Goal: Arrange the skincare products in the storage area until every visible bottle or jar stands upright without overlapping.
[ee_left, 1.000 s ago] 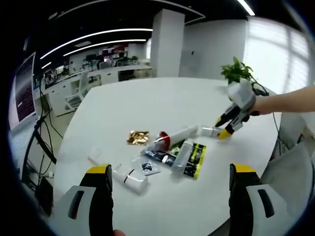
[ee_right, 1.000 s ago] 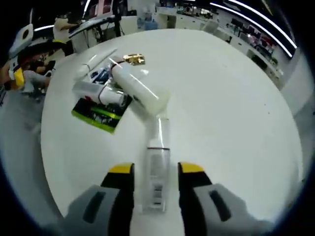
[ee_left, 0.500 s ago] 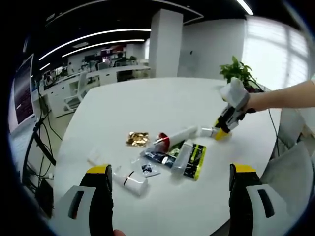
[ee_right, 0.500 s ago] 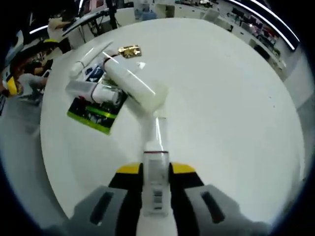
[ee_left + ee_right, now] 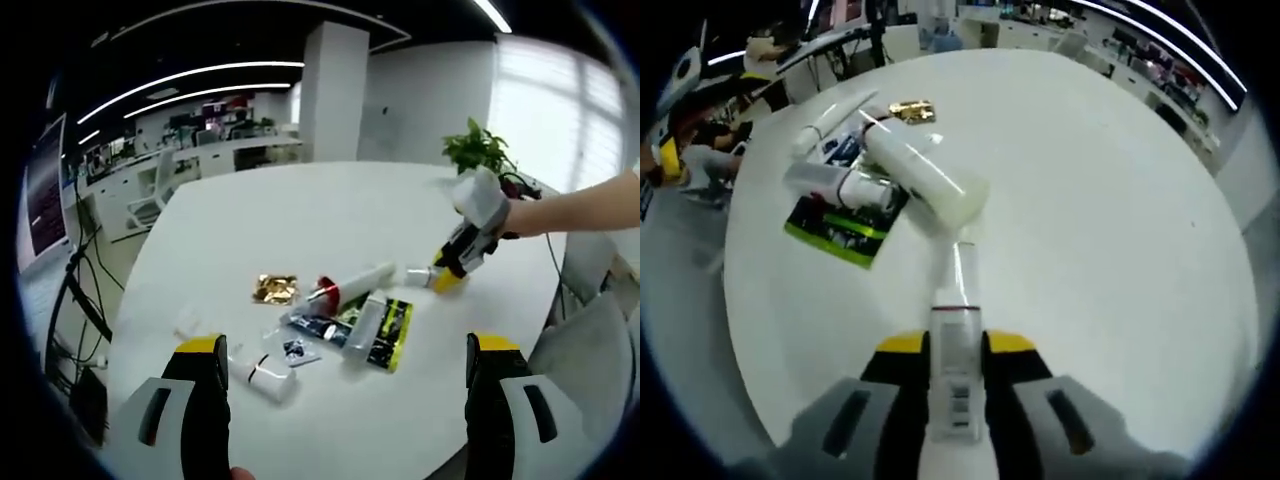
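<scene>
Clear slim tube (image 5: 958,340) (R gripper (image 5: 955,345))

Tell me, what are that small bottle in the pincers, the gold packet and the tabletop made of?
The small bottle, held by the right gripper, looks like clear plastic: the table shows through its neck. The gold packet looks like crinkled foil, shiny and creased. The table is smooth and white with soft glare, probably laminate.

Left gripper (image 5: 345,365): two black jaws, yellow caps at tips, grey moulded bases with dark slots. Right gripper (image 5: 955,345): same build, black jaws, yellow tips, grey shoulders below; seen from afar (image 5: 455,268), white housing on top, black body, yellow tips. Forearm (image 5: 580,205) bare, no sleeve.
</scene>
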`<state>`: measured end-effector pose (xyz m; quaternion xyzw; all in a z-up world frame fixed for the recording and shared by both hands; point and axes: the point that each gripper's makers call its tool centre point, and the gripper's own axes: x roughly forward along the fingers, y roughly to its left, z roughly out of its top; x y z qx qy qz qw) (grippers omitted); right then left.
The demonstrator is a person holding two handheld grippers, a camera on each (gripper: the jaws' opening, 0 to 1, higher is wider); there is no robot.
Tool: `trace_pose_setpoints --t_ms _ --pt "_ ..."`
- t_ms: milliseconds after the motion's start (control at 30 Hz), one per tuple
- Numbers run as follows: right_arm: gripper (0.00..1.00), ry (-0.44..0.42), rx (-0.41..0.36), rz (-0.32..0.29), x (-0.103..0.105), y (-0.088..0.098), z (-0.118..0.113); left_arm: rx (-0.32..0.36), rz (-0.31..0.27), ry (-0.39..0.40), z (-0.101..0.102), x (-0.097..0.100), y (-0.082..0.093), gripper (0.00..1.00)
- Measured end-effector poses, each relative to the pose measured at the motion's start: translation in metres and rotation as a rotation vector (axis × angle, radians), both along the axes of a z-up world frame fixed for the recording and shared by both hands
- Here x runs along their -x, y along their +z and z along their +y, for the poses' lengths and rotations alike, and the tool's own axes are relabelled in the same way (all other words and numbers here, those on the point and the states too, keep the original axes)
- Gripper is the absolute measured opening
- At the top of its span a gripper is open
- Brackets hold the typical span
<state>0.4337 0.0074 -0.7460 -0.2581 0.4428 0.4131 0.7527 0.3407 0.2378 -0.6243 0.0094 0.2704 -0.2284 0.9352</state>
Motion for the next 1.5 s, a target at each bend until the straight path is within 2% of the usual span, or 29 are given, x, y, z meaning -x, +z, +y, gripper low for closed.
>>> trace_pose_setpoints --t_ms 167,300,400,433,667,833,933,1167,1300,1400,1500 --pt "0.19 0.005 -0.082 0.015 0.014 0.012 0.008 0.013 0.0 -0.003 -0.003 0.002 0.002 0.97" --pt "0.19 -0.021 -0.2 0.037 0.027 0.027 0.022 0.038 -0.003 -0.01 -0.008 0.005 0.006 0.97" --pt "0.19 -0.057 -0.311 0.058 0.038 0.04 0.031 0.057 -0.009 -0.016 -0.012 0.006 0.011 0.97" --pt "0.19 -0.065 -0.322 0.061 0.04 0.041 0.032 0.057 -0.01 -0.021 -0.014 0.006 0.012 0.97" --pt "0.19 -0.177 -0.527 0.115 0.062 0.06 0.039 0.088 -0.018 -0.038 -0.022 0.009 0.021 0.97" --pt "0.19 -0.253 -0.641 0.113 0.067 0.073 0.039 0.101 -0.014 -0.061 -0.031 0.011 0.022 0.97" --pt "0.19 -0.291 -0.734 0.121 0.073 0.087 0.043 0.115 -0.011 -0.078 -0.039 0.013 0.025 0.97" --pt "0.19 -0.279 -0.886 0.121 0.096 0.109 0.059 0.18 -0.008 -0.118 -0.057 0.018 0.033 0.97" --pt "0.19 -0.277 -0.946 0.133 0.106 0.116 0.065 0.191 0.001 -0.134 -0.063 0.021 0.034 0.97" --pt "0.19 -0.275 -0.973 0.144 0.111 0.119 0.07 0.229 0.008 -0.154 -0.07 0.024 0.039 0.97" --pt "0.19 -0.257 -1.038 0.145 0.117 0.131 0.076 0.255 0.009 -0.172 -0.075 0.026 0.044 0.94"
